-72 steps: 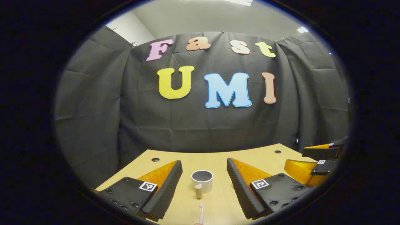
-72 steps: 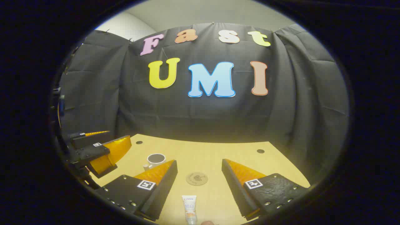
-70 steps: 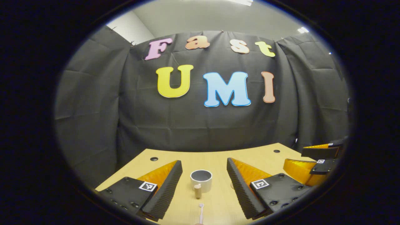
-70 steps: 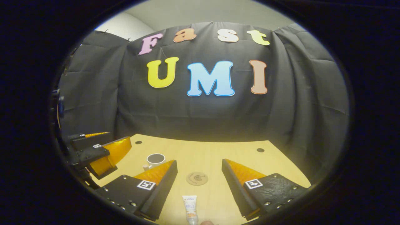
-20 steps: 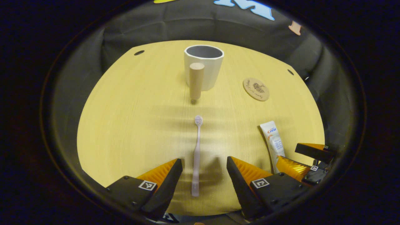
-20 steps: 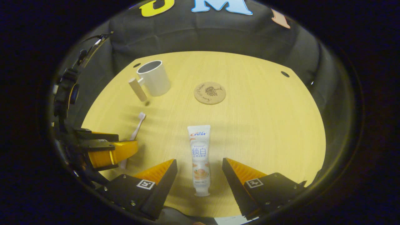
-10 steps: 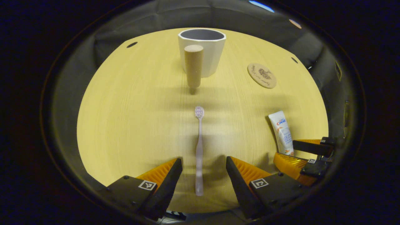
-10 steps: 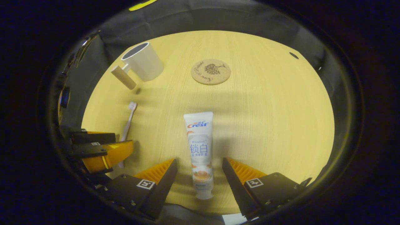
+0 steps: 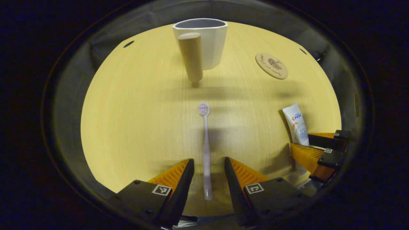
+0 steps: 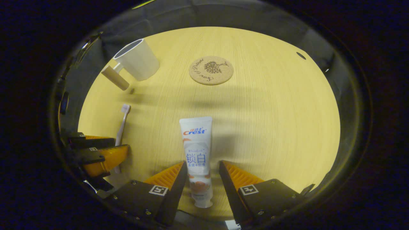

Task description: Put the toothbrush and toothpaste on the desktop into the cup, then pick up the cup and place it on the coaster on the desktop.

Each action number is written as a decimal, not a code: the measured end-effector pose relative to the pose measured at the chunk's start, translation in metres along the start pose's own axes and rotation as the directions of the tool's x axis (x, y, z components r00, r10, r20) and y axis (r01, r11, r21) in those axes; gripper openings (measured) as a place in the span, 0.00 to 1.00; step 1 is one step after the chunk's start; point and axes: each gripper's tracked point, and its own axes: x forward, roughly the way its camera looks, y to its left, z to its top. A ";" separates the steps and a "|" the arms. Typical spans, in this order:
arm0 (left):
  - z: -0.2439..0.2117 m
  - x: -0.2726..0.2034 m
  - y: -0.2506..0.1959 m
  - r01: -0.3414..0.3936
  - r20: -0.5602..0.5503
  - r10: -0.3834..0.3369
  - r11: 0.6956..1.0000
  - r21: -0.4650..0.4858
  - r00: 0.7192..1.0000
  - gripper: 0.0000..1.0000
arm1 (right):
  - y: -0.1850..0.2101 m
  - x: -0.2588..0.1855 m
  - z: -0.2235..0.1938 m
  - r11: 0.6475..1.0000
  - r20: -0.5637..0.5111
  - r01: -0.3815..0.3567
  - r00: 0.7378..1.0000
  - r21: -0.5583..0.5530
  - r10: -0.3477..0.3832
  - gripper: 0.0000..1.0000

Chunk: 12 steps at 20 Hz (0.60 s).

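In the left gripper view, the left gripper (image 9: 207, 174) is low over the desk (image 9: 134, 111) with its fingers set either side of the toothbrush (image 9: 206, 150), which lies flat with its bristle end toward the cup (image 9: 207, 41); a narrow gap shows on each side of the handle, so the fingers are apart and not yet clamped, lined up, it seems, for a pinch near the tail end. The cup stands upright at the far edge with its wooden handle (image 9: 191, 56) facing the gripper, and the bare desk between looks open for carrying the brush forward. The coaster (image 9: 271, 65) lies off to the right, well apart from the cup. In the right gripper view, the right gripper (image 10: 200, 179) straddles the lower part of the toothpaste (image 10: 197, 156), cap end nearest the camera; its fingers sit very close to the tube, but I cannot tell whether they press on it. The tube's cap end lies near the desk's near edge, leaving little margin behind; ahead, the way to the cup at upper left looks clear, though the left gripper sits low at the left.
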 end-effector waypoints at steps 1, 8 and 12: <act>0.000 0.000 0.001 0.002 0.001 -0.002 1.000 0.004 1.000 0.69 | -0.002 -0.001 0.001 1.000 0.003 0.009 1.000 -0.004 -0.009 0.66; 0.003 0.002 0.000 -0.005 0.034 0.006 1.000 -0.029 0.999 0.31 | -0.004 -0.001 -0.001 0.997 0.035 0.051 0.998 -0.062 -0.049 0.34; 0.004 0.001 0.000 -0.005 0.046 0.007 0.999 -0.038 0.999 0.18 | -0.002 -0.002 -0.001 0.998 0.075 0.038 0.997 -0.054 -0.034 0.27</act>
